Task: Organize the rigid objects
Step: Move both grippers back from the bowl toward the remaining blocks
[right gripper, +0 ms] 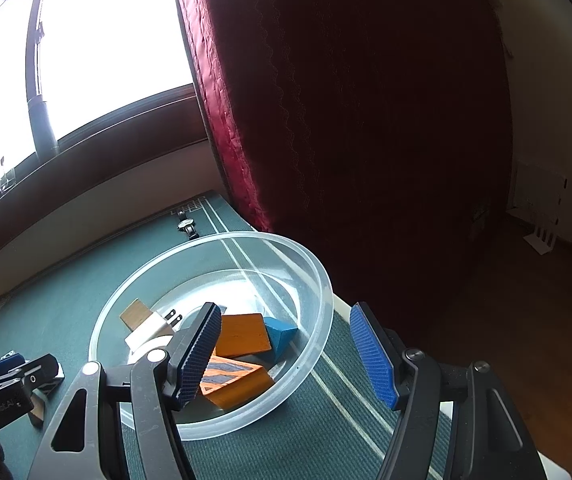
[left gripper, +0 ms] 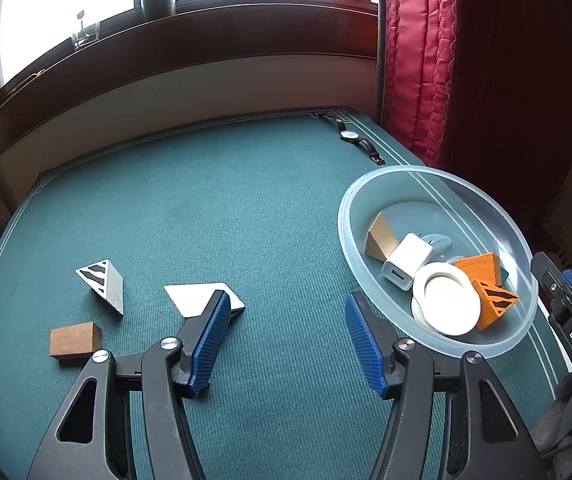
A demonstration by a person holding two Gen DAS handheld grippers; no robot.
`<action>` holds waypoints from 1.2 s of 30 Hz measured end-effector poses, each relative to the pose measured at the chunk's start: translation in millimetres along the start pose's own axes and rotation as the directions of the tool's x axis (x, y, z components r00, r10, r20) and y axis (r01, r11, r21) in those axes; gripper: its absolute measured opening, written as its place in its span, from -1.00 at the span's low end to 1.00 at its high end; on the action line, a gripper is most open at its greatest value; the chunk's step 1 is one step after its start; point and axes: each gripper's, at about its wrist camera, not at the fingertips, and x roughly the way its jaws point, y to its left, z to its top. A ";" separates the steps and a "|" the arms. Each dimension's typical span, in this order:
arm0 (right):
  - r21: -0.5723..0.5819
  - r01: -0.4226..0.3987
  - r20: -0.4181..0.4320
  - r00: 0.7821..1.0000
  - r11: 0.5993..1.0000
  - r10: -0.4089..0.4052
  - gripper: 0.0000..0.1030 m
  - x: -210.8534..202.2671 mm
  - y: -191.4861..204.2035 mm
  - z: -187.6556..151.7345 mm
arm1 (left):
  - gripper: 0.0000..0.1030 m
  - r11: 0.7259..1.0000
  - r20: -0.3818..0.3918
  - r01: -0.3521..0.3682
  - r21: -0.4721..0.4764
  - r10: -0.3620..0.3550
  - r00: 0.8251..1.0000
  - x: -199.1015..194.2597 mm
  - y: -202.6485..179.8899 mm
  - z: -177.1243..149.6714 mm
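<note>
A clear plastic bowl (left gripper: 406, 169) stands at the right of the green table. In it lie a white charger (left gripper: 406, 260), a white ring (left gripper: 446, 304), a wooden wedge (left gripper: 380, 238) and two orange blocks (left gripper: 480, 266). My left gripper (left gripper: 288, 342) hangs open and empty over the cloth, left of the bowl. Ahead of it lie a white flat piece (left gripper: 193, 296), a striped white wedge (left gripper: 101, 286) and a brown block (left gripper: 73, 340). My right gripper (right gripper: 288, 354) is open above the bowl (right gripper: 269, 239), its near rim between the fingers, untouched. A blue block (right gripper: 279, 336) lies inside too.
A wristwatch (left gripper: 360, 140) lies at the table's far right corner. A red quilted curtain (left gripper: 446, 60) hangs right behind the bowl. A wall with a window sill runs along the table's far edge. The table's right edge is close beside the bowl (right gripper: 366, 320).
</note>
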 end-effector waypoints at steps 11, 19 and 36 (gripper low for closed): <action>-0.061 -0.161 -0.082 0.984 0.985 0.156 0.51 -14.4 31.0 -6.4 | 0.18 0.999 0.001 -0.024 -0.039 0.024 1.000 -12.0 21.2 -11.6; -0.109 -0.302 -0.156 0.946 0.947 0.284 0.55 -31.9 66.6 -26.8 | 0.19 0.994 -0.010 -0.058 -0.093 0.057 0.998 -16.3 47.1 -20.6; -0.199 -0.448 -0.278 0.879 0.871 0.389 0.58 -46.7 106.0 -64.1 | 0.19 0.951 -0.040 -0.191 -0.244 0.187 0.982 -22.6 129.8 -42.2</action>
